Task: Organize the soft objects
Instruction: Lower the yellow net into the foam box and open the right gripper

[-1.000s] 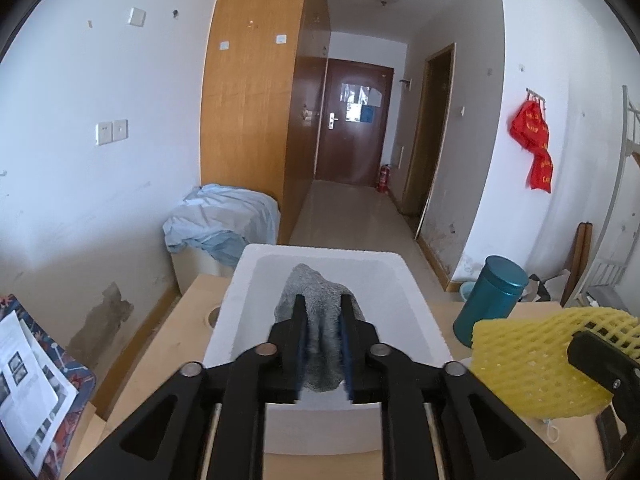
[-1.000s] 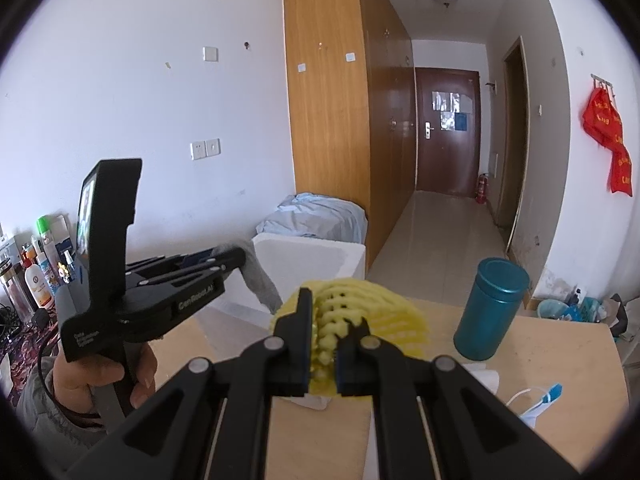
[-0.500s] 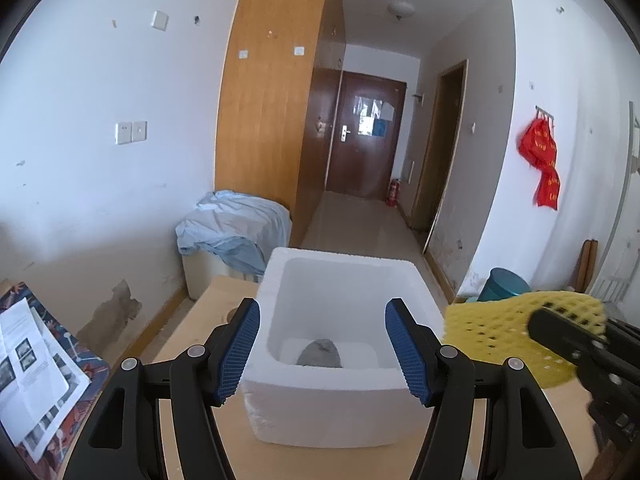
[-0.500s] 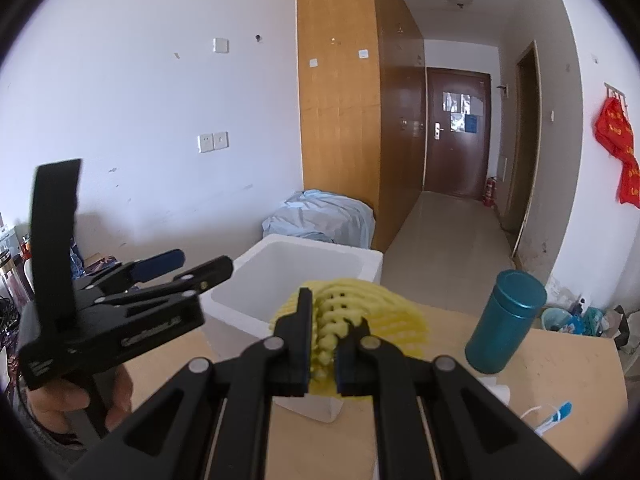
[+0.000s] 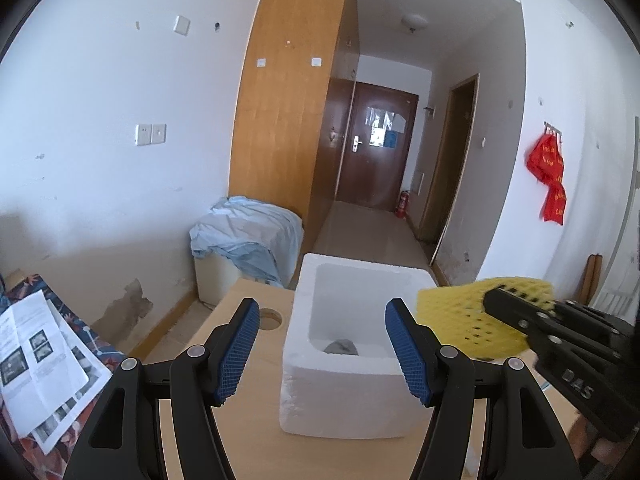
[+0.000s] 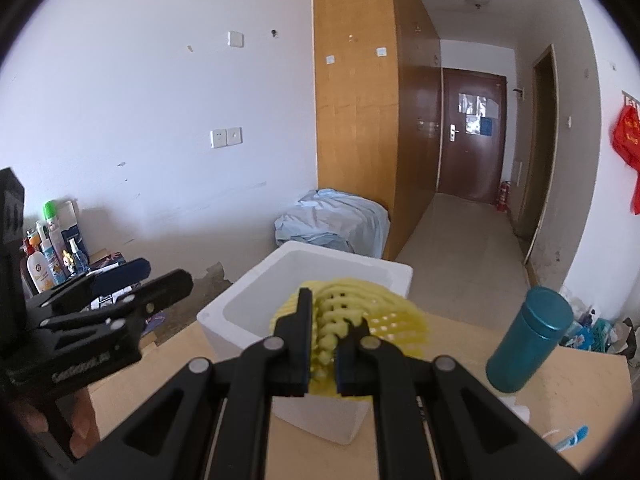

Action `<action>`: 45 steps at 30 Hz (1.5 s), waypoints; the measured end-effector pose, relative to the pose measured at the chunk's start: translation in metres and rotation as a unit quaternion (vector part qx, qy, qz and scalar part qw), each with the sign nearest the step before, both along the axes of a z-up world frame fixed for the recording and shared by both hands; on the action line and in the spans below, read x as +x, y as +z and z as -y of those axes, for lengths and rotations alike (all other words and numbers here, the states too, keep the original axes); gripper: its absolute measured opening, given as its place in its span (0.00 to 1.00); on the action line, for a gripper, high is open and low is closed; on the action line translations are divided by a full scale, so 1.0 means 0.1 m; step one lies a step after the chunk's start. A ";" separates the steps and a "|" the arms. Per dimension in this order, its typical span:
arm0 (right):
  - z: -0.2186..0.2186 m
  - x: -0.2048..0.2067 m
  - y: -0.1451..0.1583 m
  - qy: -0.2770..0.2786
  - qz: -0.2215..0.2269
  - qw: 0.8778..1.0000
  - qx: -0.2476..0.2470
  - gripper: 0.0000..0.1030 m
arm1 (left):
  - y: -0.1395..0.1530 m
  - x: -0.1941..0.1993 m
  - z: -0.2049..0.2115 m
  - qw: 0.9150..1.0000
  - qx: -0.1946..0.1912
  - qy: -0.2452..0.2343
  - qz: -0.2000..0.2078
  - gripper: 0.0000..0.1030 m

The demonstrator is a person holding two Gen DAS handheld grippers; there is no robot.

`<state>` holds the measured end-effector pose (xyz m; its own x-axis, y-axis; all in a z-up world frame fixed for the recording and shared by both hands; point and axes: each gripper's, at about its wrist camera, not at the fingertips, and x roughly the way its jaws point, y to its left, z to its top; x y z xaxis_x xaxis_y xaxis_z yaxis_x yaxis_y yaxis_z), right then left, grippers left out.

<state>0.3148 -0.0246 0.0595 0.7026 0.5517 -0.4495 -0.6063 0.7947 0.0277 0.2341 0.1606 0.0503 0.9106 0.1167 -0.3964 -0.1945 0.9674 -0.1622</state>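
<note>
Left gripper (image 5: 322,354) empty, jaws spread wide, hovering in front of the white foam box (image 5: 344,408). Grey cloth (image 5: 341,347) lies on the box floor. Right gripper (image 6: 324,344) clamped on the yellow foam net (image 6: 384,316), held over the box's near right rim. Risk: springy net could catch on the rim or bounce out if let go too high; light box might slide if bumped. Teal canister (image 6: 528,340) stands well right of the box, apart. Box mouth open from above; bare wooden table (image 5: 248,308) left of it, with a cable hole (image 5: 270,314).
</note>
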 end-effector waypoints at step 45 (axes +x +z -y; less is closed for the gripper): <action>-0.25 0.18 -0.16 0.022 -0.046 0.999 -0.011 0.48 | -0.08 -0.17 -0.19 1.000 -0.011 0.022 -0.009 0.70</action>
<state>0.3324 0.0007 0.0439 0.6326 0.5705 -0.5238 -0.6362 0.7684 0.0685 0.2167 0.1794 0.0420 0.8976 0.1479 -0.4152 -0.2401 0.9540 -0.1793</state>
